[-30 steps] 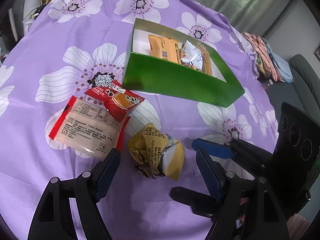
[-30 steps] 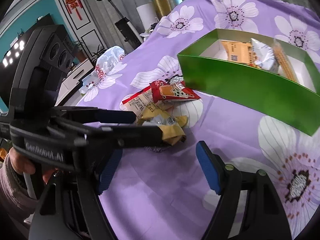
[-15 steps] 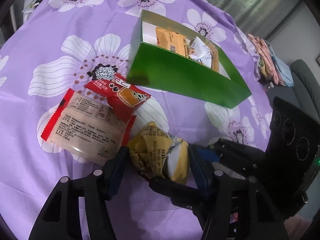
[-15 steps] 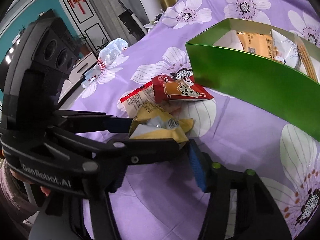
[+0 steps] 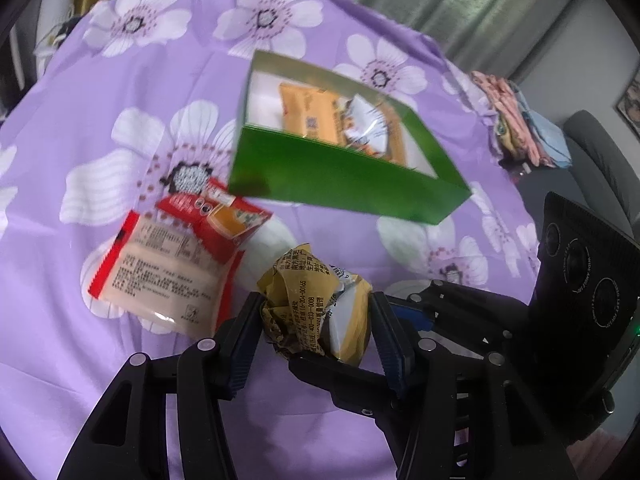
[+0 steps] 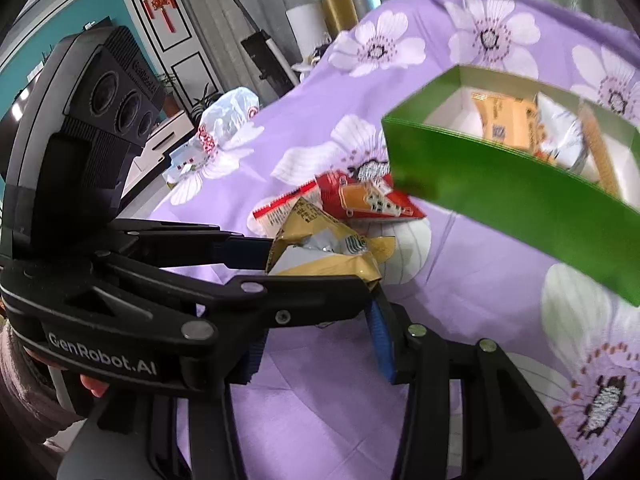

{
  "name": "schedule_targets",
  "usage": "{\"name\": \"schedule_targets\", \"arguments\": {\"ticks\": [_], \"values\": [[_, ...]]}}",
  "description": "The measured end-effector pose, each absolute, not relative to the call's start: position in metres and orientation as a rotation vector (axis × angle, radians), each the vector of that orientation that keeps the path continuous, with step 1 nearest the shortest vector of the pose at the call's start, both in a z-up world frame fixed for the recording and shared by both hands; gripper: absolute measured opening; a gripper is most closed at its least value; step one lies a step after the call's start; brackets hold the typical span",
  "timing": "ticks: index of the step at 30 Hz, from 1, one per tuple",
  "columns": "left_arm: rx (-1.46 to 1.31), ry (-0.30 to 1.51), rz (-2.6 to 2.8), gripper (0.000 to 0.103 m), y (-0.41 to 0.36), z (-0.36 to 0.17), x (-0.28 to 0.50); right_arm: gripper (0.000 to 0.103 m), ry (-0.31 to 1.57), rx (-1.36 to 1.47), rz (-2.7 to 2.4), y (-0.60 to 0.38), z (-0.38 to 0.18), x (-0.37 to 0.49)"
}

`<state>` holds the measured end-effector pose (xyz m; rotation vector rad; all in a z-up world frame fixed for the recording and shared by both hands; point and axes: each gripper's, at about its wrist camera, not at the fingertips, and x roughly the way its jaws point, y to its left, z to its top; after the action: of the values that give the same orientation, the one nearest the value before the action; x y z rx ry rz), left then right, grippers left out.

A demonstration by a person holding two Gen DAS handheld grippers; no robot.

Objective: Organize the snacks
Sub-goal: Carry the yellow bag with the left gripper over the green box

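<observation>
A crumpled yellow snack packet sits between the blue pads of my left gripper. Its jaws are closing and both pads touch the packet's sides. My right gripper comes in from the right with its jaws closing too. One black finger reaches under the packet. The left gripper's finger crosses its tips, and I see no pad pressing on anything. A red packet lies on a pale red-edged packet to the left. Behind stands the open green box with several snacks inside.
Everything rests on a purple flowered cloth. A white plastic bag lies at its far left edge. Folded clothes and a grey chair stand beyond the right edge. A person's hand holds the left gripper.
Both pairs of jaws have narrowed. The left gripper's pads, wide apart before, now touch the yellow packet. The right gripper's fingers have closed in beside and under it.
</observation>
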<state>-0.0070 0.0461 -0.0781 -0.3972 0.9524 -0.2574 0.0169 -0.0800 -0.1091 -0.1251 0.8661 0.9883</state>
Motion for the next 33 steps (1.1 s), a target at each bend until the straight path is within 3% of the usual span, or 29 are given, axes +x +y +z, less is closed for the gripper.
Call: {"name": "schedule_targets", "arguments": {"ticks": [14,33], "values": [[-0.318,0.846,-0.305,0.054,0.023,-0.027,-0.011,0.045,0.735,-0.135,0.932,-0.106,-0.058,0.002],[-0.244,0.789,-0.346,0.054,0.001,0.003,0.014,0.045,0.643,-0.115,0.882,-0.127,-0.031,0.017]]}}
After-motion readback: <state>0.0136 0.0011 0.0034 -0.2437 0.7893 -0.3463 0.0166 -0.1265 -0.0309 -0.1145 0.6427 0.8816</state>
